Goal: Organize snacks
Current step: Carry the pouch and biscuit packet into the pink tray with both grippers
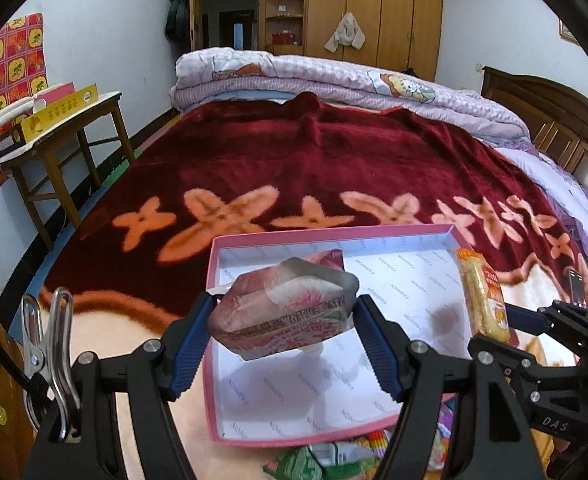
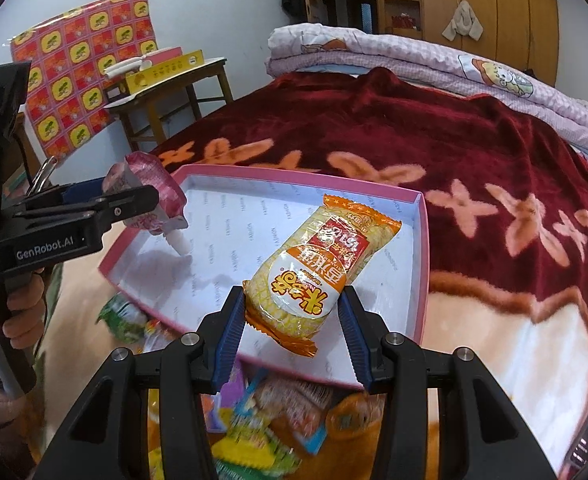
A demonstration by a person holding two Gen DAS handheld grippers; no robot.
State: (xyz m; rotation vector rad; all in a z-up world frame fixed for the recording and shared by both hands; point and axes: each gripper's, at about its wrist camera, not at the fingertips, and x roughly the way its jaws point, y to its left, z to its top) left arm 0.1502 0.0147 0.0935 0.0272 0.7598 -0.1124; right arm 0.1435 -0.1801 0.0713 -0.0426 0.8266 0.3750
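Red floral blanket (image 1: 334,152), folded quilt (image 1: 334,76), wooden wardrobe (image 1: 374,4), side table (image 1: 57,140)

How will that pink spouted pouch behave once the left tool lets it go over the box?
The pink spouted pouch looks soft: its glossy foil sides dent between the left tool. It will probably flop flat in the pink box rather than roll. The film may be slippery.

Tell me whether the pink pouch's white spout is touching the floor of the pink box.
Cannot tell. In the right wrist view the pink pouch, held by the left gripper, points its white spout at the pink box floor; no gap or contact shows plainly.
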